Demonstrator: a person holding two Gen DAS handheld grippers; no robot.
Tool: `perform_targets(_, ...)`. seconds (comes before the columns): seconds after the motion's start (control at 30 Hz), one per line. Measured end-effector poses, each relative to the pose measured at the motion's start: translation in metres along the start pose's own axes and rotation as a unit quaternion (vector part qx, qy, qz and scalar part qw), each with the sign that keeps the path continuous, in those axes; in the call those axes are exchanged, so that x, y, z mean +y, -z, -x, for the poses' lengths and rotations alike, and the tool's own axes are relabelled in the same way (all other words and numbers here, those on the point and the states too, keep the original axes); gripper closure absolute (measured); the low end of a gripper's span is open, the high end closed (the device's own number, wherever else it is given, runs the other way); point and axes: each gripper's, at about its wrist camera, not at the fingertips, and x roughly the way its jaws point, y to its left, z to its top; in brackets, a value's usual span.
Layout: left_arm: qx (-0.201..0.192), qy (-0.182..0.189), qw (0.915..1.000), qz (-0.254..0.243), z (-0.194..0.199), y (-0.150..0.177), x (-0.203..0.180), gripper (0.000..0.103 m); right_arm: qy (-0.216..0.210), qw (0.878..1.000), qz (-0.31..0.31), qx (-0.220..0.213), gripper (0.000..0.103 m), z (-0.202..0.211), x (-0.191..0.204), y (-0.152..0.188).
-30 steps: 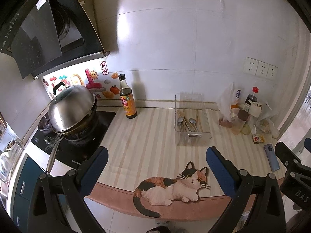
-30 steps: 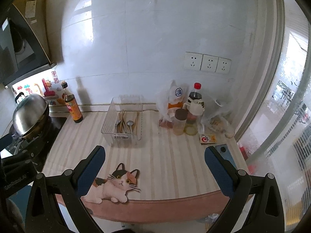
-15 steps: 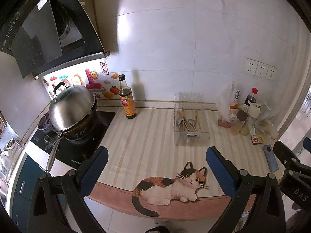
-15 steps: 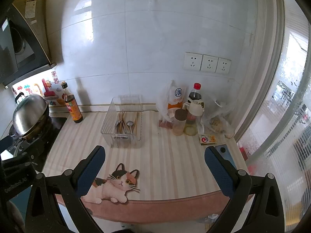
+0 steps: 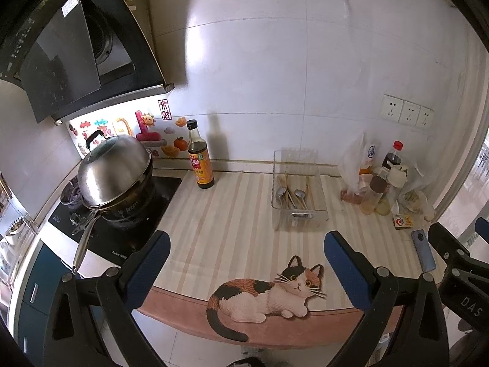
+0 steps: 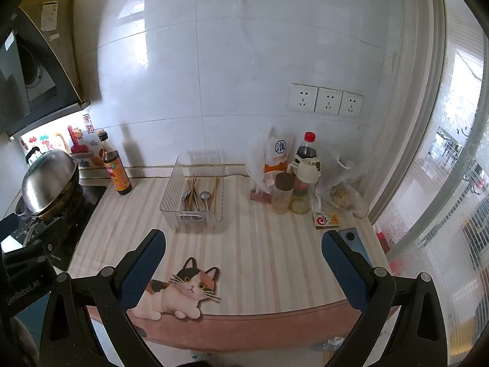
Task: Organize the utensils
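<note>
Both grippers, left gripper (image 5: pixel 246 263) & right gripper (image 6: pixel 243 261), hang w/ jaws wide apart, empty, at tabletop (image 5: pixel 232 214) front edge. Utensils (image 6: pixel 197 197) (spoons, chopsticks) lie in clear bin (image 6: pixel 195 194) near wall. Judged light, stiff, slippery; grip mid-handle.

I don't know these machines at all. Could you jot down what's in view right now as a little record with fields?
Setting: striped kitchen counter with a cat picture
Utensil holder: clear plastic bin holding metal spoons and wooden chopsticks
Left of bin: dark soy sauce bottle
Right of bin: lidded jars and red-capped bottle
Stove: steel domed pot lid
Left gripper: open, empty, above the counter edge
Right gripper: open, empty
</note>
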Motion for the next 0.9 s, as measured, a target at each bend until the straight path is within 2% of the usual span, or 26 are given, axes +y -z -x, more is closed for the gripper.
perform_targets(0.9,-0.003,-0.007,1.0,0.003,0.012,0.002,-0.012,0.0,0.007,1.0,-0.007,-0.006,0.0,0.016,-0.005,-0.003)
